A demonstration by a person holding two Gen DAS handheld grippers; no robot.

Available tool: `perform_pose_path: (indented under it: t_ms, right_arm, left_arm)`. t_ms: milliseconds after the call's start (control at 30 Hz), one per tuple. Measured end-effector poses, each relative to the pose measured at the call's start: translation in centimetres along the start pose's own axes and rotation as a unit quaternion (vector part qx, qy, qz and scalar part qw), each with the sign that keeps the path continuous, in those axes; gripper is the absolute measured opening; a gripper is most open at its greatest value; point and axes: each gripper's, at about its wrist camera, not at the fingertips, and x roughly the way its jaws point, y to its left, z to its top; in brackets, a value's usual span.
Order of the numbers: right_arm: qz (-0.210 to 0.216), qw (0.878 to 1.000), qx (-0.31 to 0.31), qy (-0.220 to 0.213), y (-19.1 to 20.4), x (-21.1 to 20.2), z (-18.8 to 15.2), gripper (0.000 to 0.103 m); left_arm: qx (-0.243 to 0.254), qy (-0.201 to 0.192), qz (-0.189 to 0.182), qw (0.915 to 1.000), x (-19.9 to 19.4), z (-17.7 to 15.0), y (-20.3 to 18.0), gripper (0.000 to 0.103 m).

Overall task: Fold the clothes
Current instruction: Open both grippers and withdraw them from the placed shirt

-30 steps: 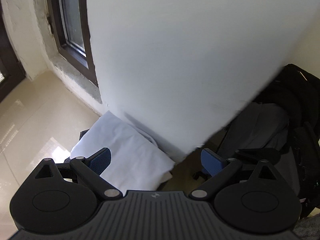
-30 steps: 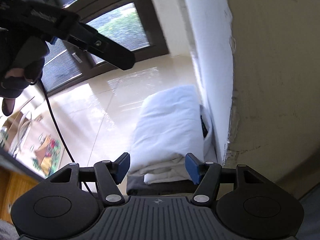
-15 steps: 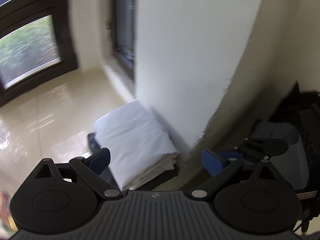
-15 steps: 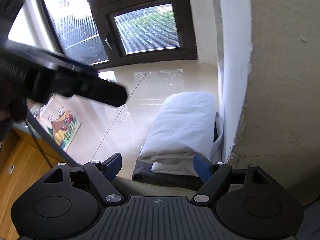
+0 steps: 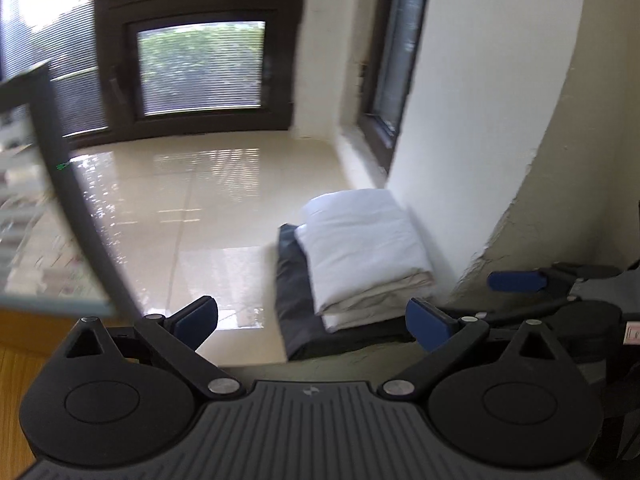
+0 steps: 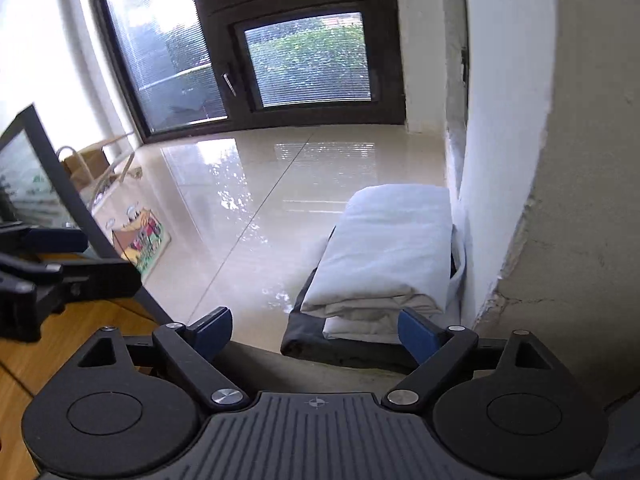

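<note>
Stack of folded clothes [image 6: 384, 248] parked on glossy floor [image 6: 280, 184] tight against wall corner [image 6: 500, 160], out of the way; right gripper [image 6: 316, 330] just spread wide, empty; left gripper [image 5: 312, 320] wide, empty, both aimed at it.

Your left gripper [image 5: 312, 322] and right gripper [image 6: 314, 328] look alike: matte black bodies with a ribbed grey centre plate bearing a small crosshair mark, two round black discs flanking that plate, silver screw heads at the linkage pivots, and blue pads [image 6: 416, 334] on black fingers
</note>
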Motion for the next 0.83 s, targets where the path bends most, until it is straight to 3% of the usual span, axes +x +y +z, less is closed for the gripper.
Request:
perform_pose_path:
  t_ms: [233, 467, 833]
  right_arm:
    - [-0.029, 1.0, -0.005, -0.009, 3.8, -1.6, -1.6, 0.097]
    - [-0.048, 0.999, 0.005, -0.001, 7.8, -3.8, -4.7, 0.1]
    - [-0.05, 0.999, -0.006, 0.017, 13.2, -5.4, -8.9, 0.1]
  left_arm:
    - [-0.052, -0.003, 0.029, 0.9982, -3.6, -4.4, 2.0, 0.101]
    - [-0.042, -0.004, 0.044, 0.9981, -8.3, -9.9, 3.0, 0.101]
    - [-0.105, 0.0, 0.032, 0.9939, -13.5, -16.0, 6.3, 0.102]
